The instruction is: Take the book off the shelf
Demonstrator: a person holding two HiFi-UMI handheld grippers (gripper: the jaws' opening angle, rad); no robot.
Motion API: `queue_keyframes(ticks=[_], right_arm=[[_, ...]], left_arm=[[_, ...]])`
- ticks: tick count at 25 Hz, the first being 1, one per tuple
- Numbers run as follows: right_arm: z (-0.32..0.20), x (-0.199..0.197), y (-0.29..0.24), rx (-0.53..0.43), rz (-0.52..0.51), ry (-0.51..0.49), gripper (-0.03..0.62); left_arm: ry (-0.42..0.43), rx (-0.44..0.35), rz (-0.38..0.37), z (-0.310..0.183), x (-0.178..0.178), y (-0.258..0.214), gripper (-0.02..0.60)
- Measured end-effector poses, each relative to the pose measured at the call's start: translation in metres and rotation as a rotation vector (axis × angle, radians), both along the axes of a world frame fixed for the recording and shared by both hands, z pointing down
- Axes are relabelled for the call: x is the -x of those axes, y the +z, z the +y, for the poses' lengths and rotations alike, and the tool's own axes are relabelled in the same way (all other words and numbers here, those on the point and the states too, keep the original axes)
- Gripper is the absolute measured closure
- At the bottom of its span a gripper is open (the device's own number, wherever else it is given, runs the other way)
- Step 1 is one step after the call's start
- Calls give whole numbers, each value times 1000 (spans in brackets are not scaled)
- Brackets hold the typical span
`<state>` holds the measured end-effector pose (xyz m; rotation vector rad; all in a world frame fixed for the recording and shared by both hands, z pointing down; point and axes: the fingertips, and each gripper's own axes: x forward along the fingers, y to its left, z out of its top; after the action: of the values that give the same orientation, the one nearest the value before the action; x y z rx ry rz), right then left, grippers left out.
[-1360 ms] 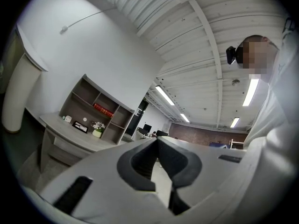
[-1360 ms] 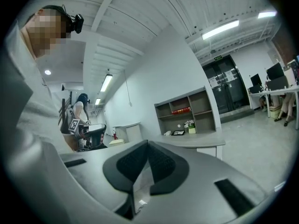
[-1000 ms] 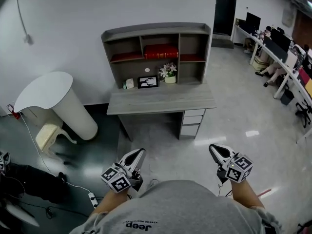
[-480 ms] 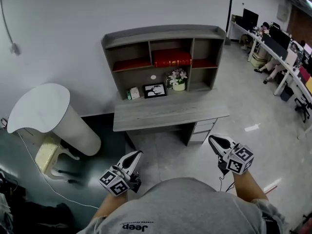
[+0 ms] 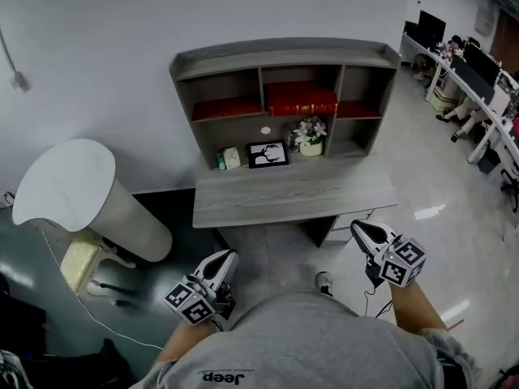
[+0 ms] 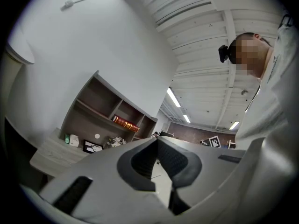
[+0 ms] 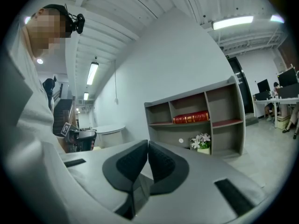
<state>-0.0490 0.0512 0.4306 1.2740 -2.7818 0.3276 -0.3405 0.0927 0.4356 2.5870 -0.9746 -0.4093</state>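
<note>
Left gripper (image 5: 230,254) clenched, jaws pressed together, nothing between them. Right gripper (image 5: 356,226) the same, clamped tight and empty. Both are held low, near the person's grey shirt (image 5: 300,339), left one at near left, right one at near right, tips aimed toward the desk (image 5: 284,199) and well apart from it.

Book (image 5: 302,99): red, lying flat, spine facing out, in the middle upper compartment of the grey shelf (image 5: 284,52) that sits on the far edge of the desk against the white wall. Neither gripper touches it. Red liners in the left (image 5: 225,106) and right (image 5: 357,109) upper compartments.

Below the book, on the desk: flower pot (image 5: 309,134) to the right, picture frame (image 5: 268,153) at centre, small box (image 5: 231,158) to the left. White round table (image 5: 61,181) is left of the desk. One shoe (image 5: 323,282) shows on the floor between the grippers.
</note>
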Motion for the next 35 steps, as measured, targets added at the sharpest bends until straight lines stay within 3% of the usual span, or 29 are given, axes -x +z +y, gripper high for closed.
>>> queue_keyframes(ticks=[8, 18, 30, 35], right_arm=[[-113, -18, 15, -4, -29, -117, 572], [-274, -70, 11, -4, -61, -286, 565], [-384, -105, 20, 16, -80, -376, 563], [-405, -111, 28, 42, -81, -363, 563]], left_arm=[[-115, 6, -33, -77, -20, 7, 566], [-252, 22, 1, -221, -98, -15, 566], [-245, 81, -22, -338, -164, -13, 568], [-215, 137, 17, -373, -175, -4, 569]])
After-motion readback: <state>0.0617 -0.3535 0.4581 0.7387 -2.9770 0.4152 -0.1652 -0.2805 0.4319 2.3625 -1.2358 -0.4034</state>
